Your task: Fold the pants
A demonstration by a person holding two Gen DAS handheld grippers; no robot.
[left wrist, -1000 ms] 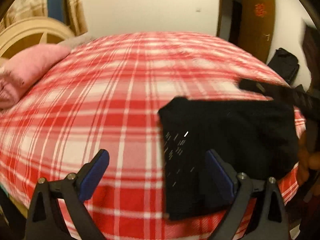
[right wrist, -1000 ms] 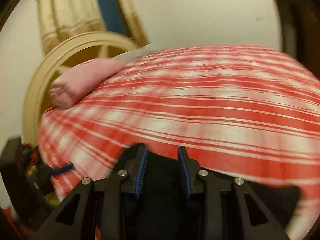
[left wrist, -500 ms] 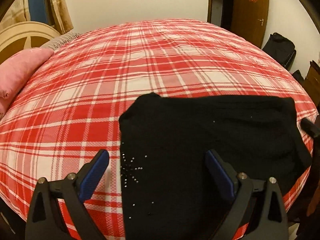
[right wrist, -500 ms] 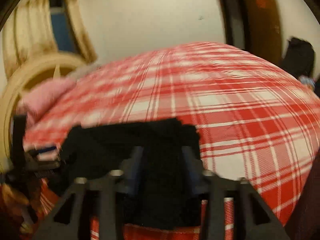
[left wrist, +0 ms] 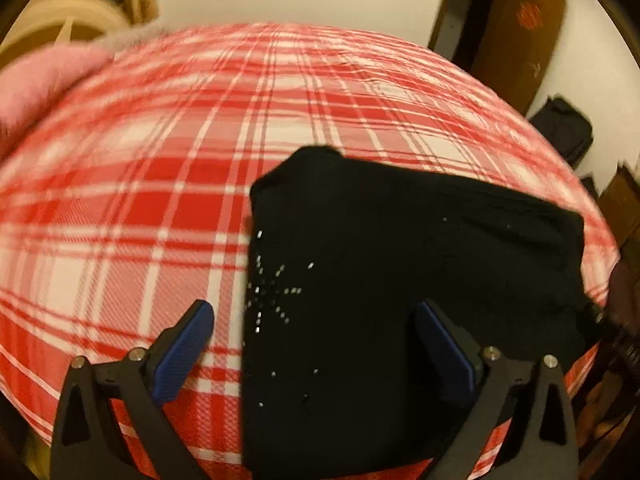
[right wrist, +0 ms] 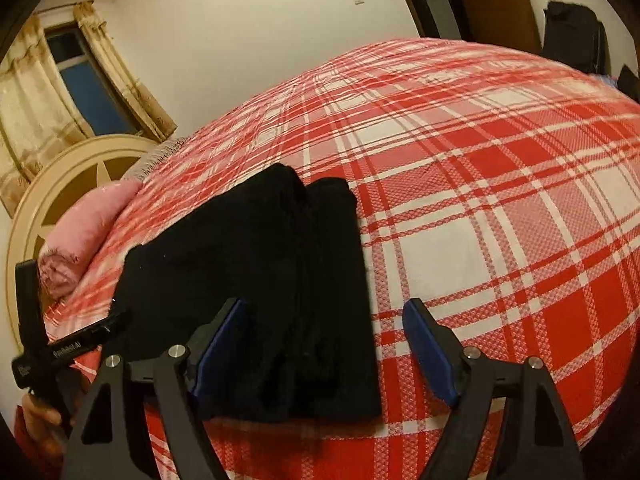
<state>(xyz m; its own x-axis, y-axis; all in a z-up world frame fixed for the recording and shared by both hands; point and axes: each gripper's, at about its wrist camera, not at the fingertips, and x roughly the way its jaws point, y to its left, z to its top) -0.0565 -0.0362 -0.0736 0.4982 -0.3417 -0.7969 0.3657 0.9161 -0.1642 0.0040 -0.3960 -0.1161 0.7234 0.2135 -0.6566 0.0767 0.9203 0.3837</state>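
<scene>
The black pants (left wrist: 400, 288) lie folded in a flat block near the front edge of the bed, with small shiny studs on the left part. My left gripper (left wrist: 312, 320) hovers open above their left edge, one pad over the bedcover and the other over the cloth. In the right wrist view the pants (right wrist: 260, 264) show stacked layers at their right end. My right gripper (right wrist: 326, 312) hangs over that end, its jaws opening wide, and the pads do not press on the cloth. The left tool's black frame (right wrist: 76, 344) shows at the left, held by a hand.
A red and white plaid cover (left wrist: 160, 200) spreads over the whole bed. A pink pillow (right wrist: 88, 232) lies by the cream headboard (right wrist: 60, 184). A brown door (left wrist: 520, 40) and a black bag (left wrist: 564, 132) stand beyond the far right side.
My right gripper, nearly shut over black cloth before, has opened wide and swung round to the pants' right end. The left gripper stayed open and sank a little closer to the pants.
</scene>
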